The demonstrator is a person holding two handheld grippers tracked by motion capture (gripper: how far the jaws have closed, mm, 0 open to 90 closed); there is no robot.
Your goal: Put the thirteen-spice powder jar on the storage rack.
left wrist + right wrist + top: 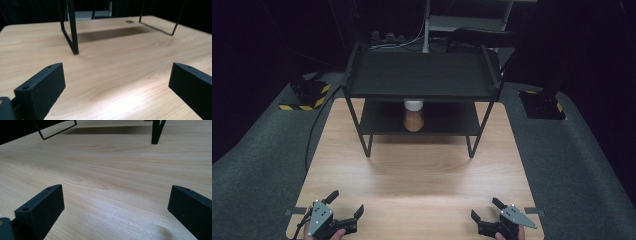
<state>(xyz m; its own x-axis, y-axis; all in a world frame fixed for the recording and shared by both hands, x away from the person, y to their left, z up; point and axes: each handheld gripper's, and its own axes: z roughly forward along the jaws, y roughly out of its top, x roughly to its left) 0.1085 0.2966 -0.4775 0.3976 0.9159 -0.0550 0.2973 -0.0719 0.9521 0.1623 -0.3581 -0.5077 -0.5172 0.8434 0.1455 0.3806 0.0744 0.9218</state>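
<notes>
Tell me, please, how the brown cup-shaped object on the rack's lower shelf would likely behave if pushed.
The brown cup-shaped object looks taller than wide, so a high push might tip it. It appears round, so once tipped it would probably roll. It sits under the top shelf, leaving little room to lift.

Black shelf rack [422,75]; pale woodgrain table [422,175]; tan cup [414,120] (white top); yellow-black striped blocks [307,97].

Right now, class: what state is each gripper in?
Left gripper: open, holding nothing, low over the wooden table.
Right gripper: open, holding nothing.
</notes>
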